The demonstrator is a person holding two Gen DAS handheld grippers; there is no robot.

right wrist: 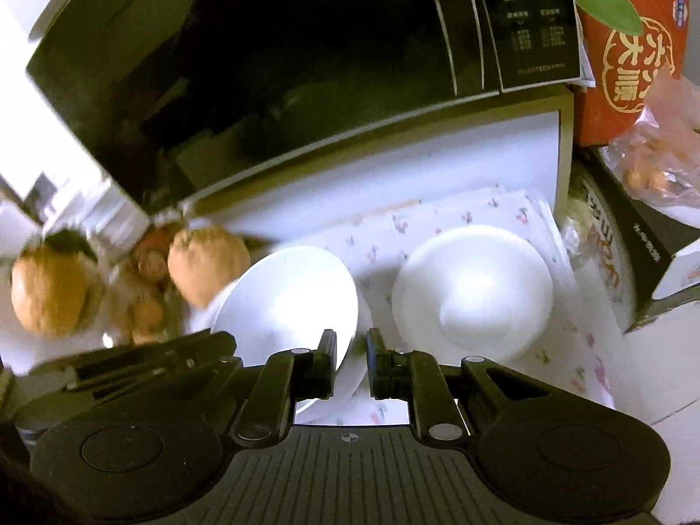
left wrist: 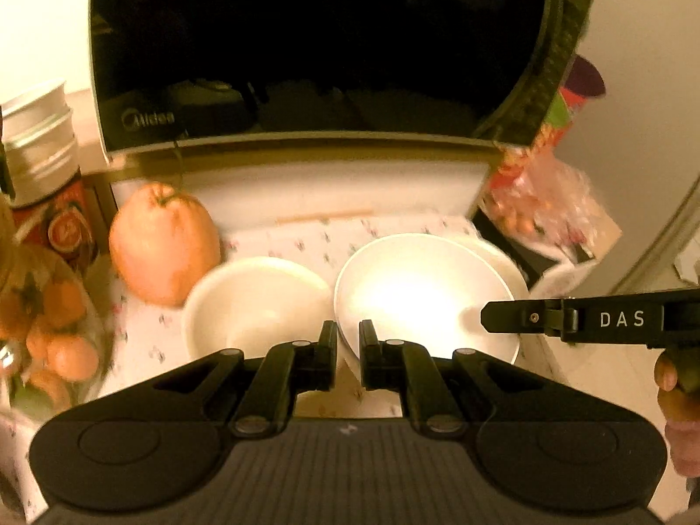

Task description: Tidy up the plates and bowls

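Two white bowls (left wrist: 258,302) (left wrist: 420,297) are seen on a white cloth (left wrist: 306,236) printed with small pink and green flowers. Both claws (left wrist: 348,341) (right wrist: 351,350) are black; white "DAS" letters are shown on the right one. The microwave (left wrist: 315,43) door is glossy black with a pale trim. A large orange fruit (left wrist: 164,243) is noted. A red box (right wrist: 630,43) is marked with gold characters and a green leaf.

"Midea" on microwave (left wrist: 148,120) door; "DAS" on right hand-held gripper (left wrist: 621,319); "六六大顺" on red box (right wrist: 625,65).
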